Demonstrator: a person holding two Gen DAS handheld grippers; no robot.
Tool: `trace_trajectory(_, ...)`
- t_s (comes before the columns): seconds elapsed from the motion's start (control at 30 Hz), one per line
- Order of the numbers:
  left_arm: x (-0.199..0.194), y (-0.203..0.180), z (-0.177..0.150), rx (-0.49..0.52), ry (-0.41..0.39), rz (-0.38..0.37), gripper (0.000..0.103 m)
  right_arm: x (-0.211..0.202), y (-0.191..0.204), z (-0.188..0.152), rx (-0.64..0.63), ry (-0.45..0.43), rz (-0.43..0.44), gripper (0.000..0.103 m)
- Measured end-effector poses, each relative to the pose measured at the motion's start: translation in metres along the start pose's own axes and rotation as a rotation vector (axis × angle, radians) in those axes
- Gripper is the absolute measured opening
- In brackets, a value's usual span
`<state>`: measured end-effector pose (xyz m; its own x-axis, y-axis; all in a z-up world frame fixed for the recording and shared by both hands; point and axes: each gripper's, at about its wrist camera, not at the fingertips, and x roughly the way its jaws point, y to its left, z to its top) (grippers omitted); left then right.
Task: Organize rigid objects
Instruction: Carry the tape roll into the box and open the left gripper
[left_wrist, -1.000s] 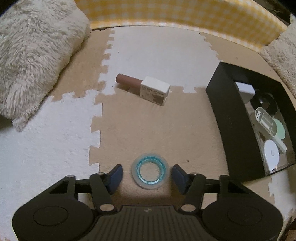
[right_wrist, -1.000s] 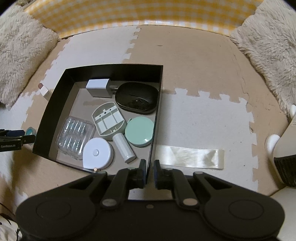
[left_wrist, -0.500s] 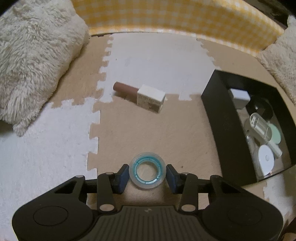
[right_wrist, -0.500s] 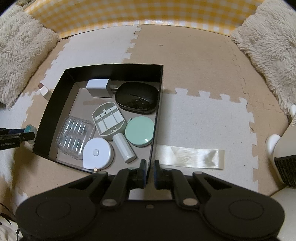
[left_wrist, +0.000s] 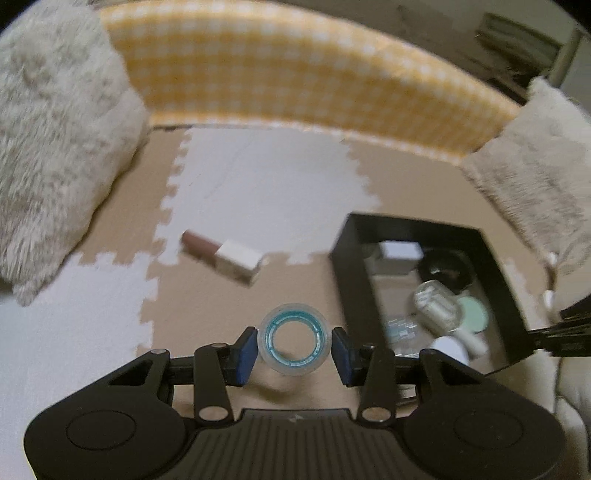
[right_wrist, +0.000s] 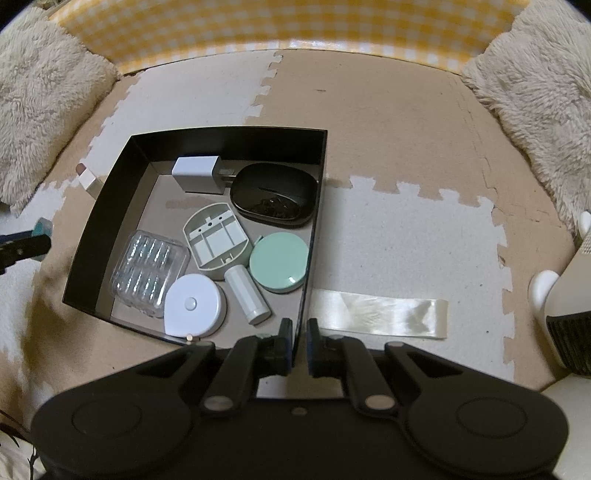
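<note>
Lifted off the foam floor mat (left_wrist: 207, 295), the clear blue-cored tape roll (left_wrist: 293, 344) sits clamped in my left fingers (left_wrist: 246, 348); my right fingers (right_wrist: 284, 345) pinch the open black box's wall (right_wrist: 309, 258), steadying it for the drop-in next.

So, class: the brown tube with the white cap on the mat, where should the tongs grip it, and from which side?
Grip the white cap across its flat sides, coming from above. The tube lies flat on the mat, and its round brown body could roll; the boxy cap probably gives steadier faces.
</note>
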<state>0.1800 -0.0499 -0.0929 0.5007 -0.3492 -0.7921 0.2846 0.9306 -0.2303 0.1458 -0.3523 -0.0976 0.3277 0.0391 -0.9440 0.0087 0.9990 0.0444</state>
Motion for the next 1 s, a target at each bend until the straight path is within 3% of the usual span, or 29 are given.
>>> trace_trajectory(0.27,-0.008,-0.053,0.017,0.132,-0.066,-0.087,0.044,0.000,-0.001,0.001,0.003,-0.003,0.003,0.008)
trace_trajectory(0.4,0.007,-0.074,0.023,0.227,-0.071,-0.071,0.044,-0.001,0.000,0.001,0.005,-0.006,0.004,0.008)
trace_trajectory(0.67,0.058,-0.102,0.031,0.373,0.001,-0.005,0.045,-0.002,-0.002,0.001,0.015,-0.010,0.014,0.006)
trace_trajectory(1.0,0.092,-0.113,0.039,0.391,0.028,0.030,0.045,-0.002,-0.004,0.002,0.033,-0.017,0.025,0.006)
